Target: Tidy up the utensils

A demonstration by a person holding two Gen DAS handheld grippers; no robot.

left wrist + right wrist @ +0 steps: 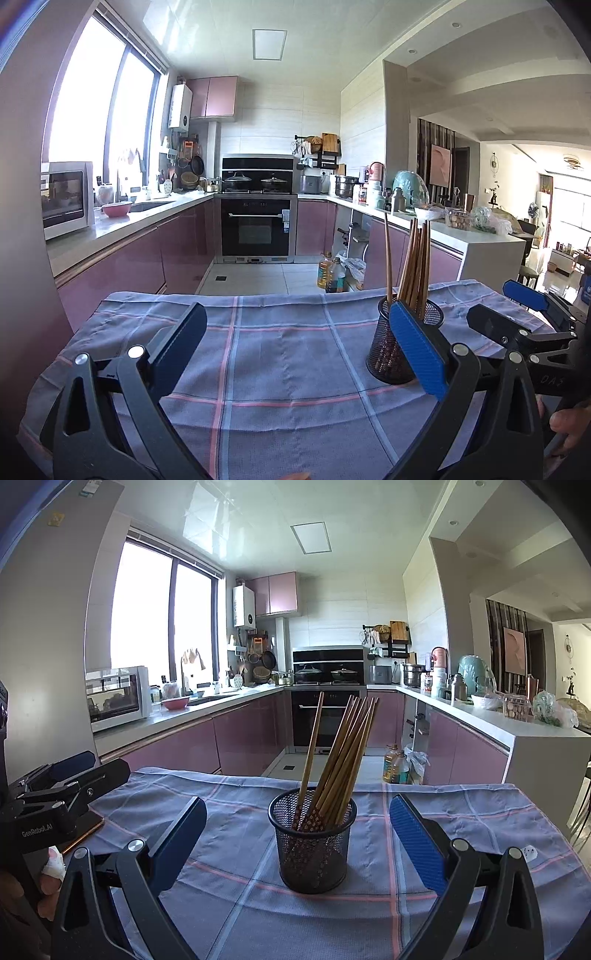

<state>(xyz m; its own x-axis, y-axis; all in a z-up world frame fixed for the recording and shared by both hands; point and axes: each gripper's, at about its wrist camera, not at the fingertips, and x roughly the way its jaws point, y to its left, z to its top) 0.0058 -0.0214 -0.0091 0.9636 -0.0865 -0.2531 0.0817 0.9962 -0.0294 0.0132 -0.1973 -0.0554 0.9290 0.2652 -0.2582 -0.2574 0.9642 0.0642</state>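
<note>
A black mesh cup (314, 853) stands upright on the blue-grey checked cloth (229, 897), holding several brown chopsticks (343, 753) that lean right; one chopstick (312, 746) stands apart on the left. My right gripper (297, 801) is open with the cup between its fingers, touching neither. My left gripper (295, 314) is open over bare cloth with nothing between its fingers. In the left wrist view the cup (384, 350) sits partly behind the blue right finger, and the right gripper (495, 299) shows at the right edge. The left gripper (103, 762) shows at the left.
A small white object (528, 853) lies on the cloth at the right. A brown flat thing (86, 829) lies under the left gripper. The person's hand (569, 424) shows low right. Beyond the table's far edge are kitchen counters and oil bottles (330, 275) on the floor.
</note>
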